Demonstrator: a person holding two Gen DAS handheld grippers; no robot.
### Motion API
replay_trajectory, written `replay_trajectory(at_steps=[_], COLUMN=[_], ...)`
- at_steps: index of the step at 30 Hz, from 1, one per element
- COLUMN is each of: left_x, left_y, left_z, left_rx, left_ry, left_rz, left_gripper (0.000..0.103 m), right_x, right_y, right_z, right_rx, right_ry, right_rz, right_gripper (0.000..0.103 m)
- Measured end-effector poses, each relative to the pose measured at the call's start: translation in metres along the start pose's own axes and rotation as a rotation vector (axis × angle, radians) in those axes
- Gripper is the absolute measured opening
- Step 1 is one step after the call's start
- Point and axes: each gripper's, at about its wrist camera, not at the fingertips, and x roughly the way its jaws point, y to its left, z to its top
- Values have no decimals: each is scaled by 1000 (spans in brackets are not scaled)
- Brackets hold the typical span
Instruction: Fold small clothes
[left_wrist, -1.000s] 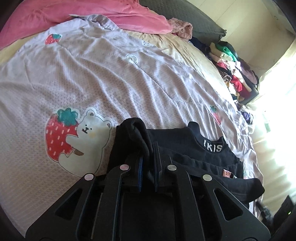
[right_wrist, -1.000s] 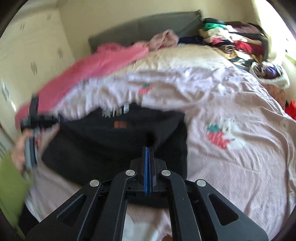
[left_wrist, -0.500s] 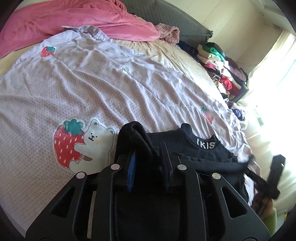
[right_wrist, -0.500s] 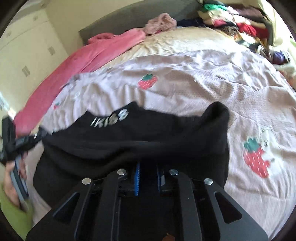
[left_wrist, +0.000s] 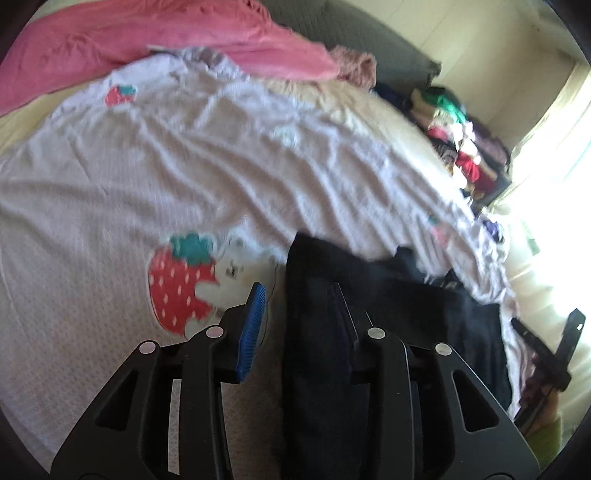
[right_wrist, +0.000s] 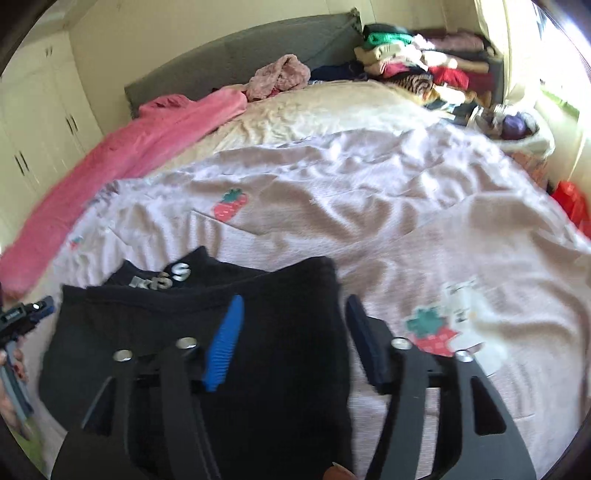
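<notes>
Both grippers' jaws just opened, nothing pinched: left gripper (left_wrist: 299, 310) partly spread, right gripper (right_wrist: 295, 321) wide. Black garment (right_wrist: 236, 332) lies folded on quilt (right_wrist: 369, 206), released under both.

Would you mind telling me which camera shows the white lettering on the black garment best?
The right wrist view: the lettering sits in plain sight near the black garment's far edge. In the left wrist view the garment is blurred and no lettering can be made out.

Bed (right_wrist: 332, 107) — lilac quilt (right_wrist: 369, 206), black garment (right_wrist: 258, 332) atop.
</notes>
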Motion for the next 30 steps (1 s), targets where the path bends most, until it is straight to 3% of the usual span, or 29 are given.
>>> replay_trajectory(at_steps=[3,6,7,8,10,11,12,14,18,23,26,30], left_x=[14,16,15,14,14,12,11,2,-10,12,19,15], left_y=[-9,-17,-19,-21,-28,-32,-36,-39,-36,-36,-29,-28], left_z=[-10,-16,-17,-18,-20,-22,-22,-19,-10,-15,-18,-17], left_rx=[72,137,156,176,213,238,264,271,238,256,235,216], left_ry=[35,10,-2,-13,-20,-34,-44,-87,-129,-77,-47,-49], left_rz=[64,114,124,132,132,149,158,151,129,180,171,158], left_gripper=[47,49,43,23,6,3,3,3,3,3,5,8], right_x=[12,30,35,40,45,46,44,32,17,40,46,41], right_y=[0,-2,-2,-2,-2,-2,-2,-3,-8,-13,-14,-5], right_z=[1,-1,-2,-3,-5,-5,-4,-1,6,-1,-7,-8], right_rx=[-21,-23,-22,-24,-22,-14,-5,5,24,42,63,0], right_ry=[25,65,74,85,96,95,87,43,-33,39,63,58], right_rz=[-20,-46,-44,-44,-33,-19,-12,-3,-18,-56,-67,-117], right_gripper=[71,70,70,69,47,26,15,8,8,8,9,19])
